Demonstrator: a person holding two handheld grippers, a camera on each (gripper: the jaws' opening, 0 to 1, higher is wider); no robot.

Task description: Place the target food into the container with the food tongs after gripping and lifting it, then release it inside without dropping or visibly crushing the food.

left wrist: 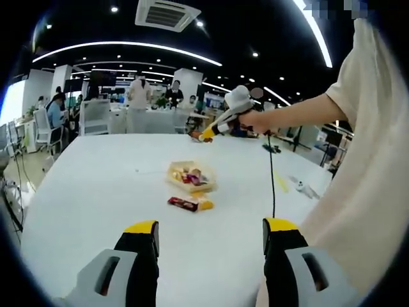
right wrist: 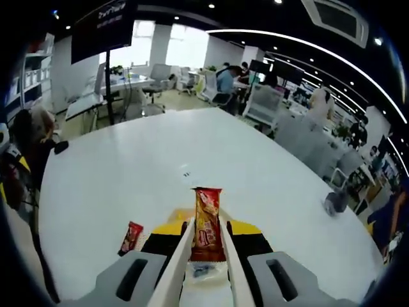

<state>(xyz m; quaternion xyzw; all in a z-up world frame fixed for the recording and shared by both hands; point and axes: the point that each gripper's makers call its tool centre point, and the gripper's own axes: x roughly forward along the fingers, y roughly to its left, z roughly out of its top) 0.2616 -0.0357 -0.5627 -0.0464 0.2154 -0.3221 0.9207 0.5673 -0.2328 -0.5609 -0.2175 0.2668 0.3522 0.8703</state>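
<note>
My right gripper (right wrist: 206, 228) is shut on white food tongs (right wrist: 181, 256), and the tongs pinch a red-orange snack packet (right wrist: 208, 220) held upright above the table. In the left gripper view, that right gripper (left wrist: 220, 125) hangs in a person's hand, high over the far side of the table. The container (left wrist: 192, 178), a shallow pale tray with several wrapped snacks in it, sits mid-table below and nearer than it. My left gripper (left wrist: 211, 226) is open and empty over the near table. A red packet (left wrist: 183, 203) (right wrist: 132, 236) lies loose beside the container.
The white table (left wrist: 96, 185) is wide. A black cable (left wrist: 271, 179) runs across its right side, with small items (left wrist: 303, 187) near the right edge. The person's sleeve and body (left wrist: 364, 160) stand close on the right. Chairs, desks and people are beyond the far edge.
</note>
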